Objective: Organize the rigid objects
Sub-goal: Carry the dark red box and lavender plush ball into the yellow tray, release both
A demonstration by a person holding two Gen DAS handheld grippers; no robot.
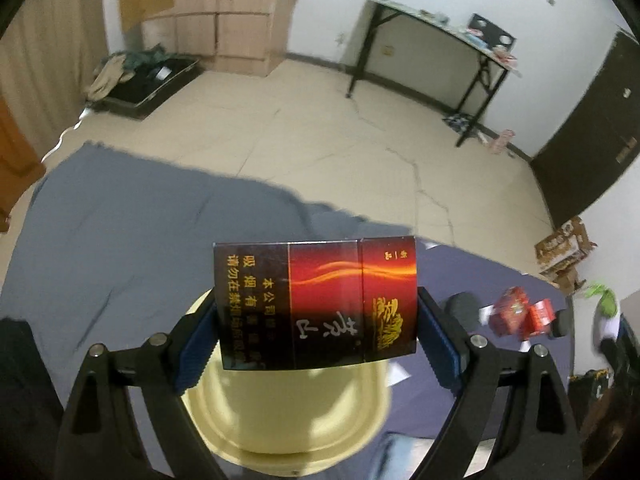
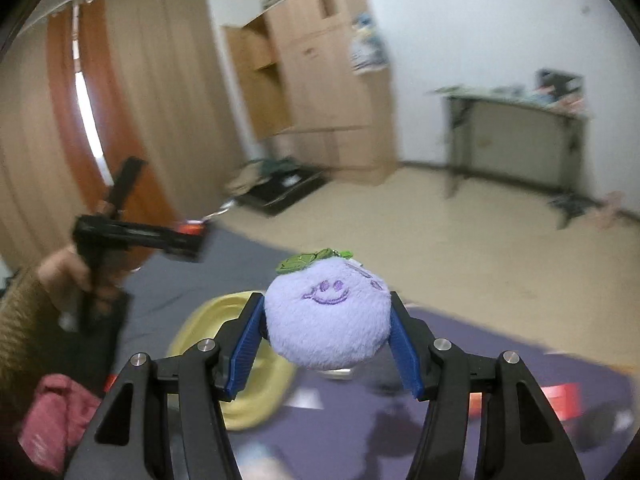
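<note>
While both hands are lifted above the bed, each gripper carries one thing, and the yellow basin (image 1: pixel 280 412) is the landmark for the coming move. The left gripper (image 1: pixel 318 316) is clamped on a dark red cigarette pack (image 1: pixel 316 304); its blue pads (image 1: pixel 198 344) press on the two short ends, so the long axis of the pack runs across, from one finger to the other, with the printed face toward the camera. The basin lies directly under this pack on the grey bedsheet (image 1: pixel 120 248); in this view the pack hides part of the basin's far rim. I judge that this hand is the nearer one: lowering and releasing would probably be enough.

The right gripper (image 2: pixel 328 340) is closed on a lilac plush fruit (image 2: pixel 328 320) with a stitched smile and a green leaf, and the pads squeeze it at both sides. From this hand the basin (image 2: pixel 204 328) lies lower and to the left, partly behind the left finger, so it would have to travel sideways first.

More red packs (image 1: pixel 520 312) stay on the sheet to the right of the basin, well apart from it; they are blurred.
</note>
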